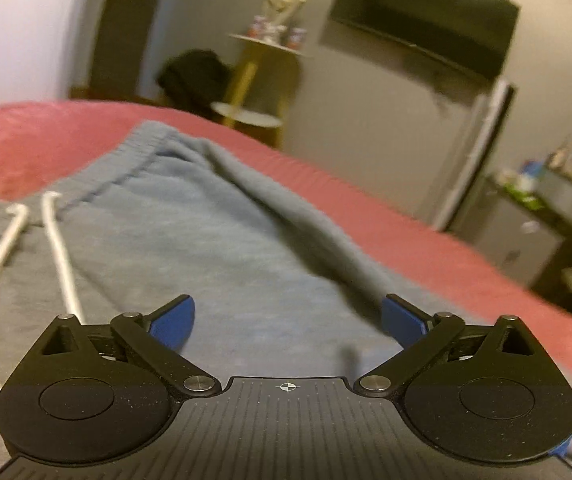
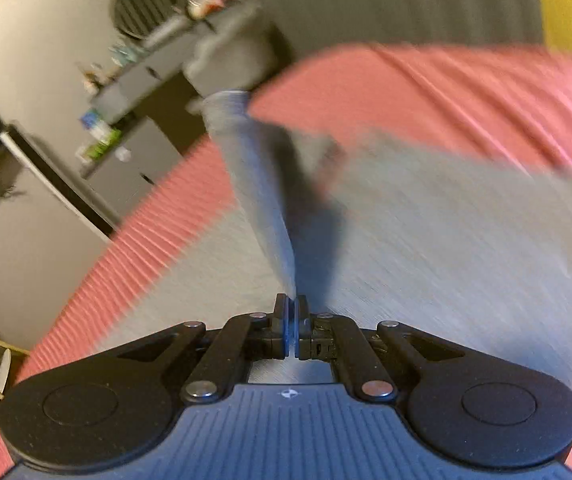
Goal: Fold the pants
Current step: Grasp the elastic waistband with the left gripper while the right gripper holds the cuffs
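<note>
Grey sweatpants lie spread on a pink bedspread, waistband at the far left with two white drawstrings trailing toward me. My left gripper hovers open just above the fabric, nothing between its blue pads. In the right wrist view, my right gripper is shut on a pinched fold of the grey pants leg, which rises as a taut ridge up to the cuff. More grey fabric lies flat to the right. The picture is motion-blurred.
The pink bedspread ends at the bed's far edge. Beyond stand a small yellow-legged side table, a wall television, a white fridge and a cluttered grey cabinet.
</note>
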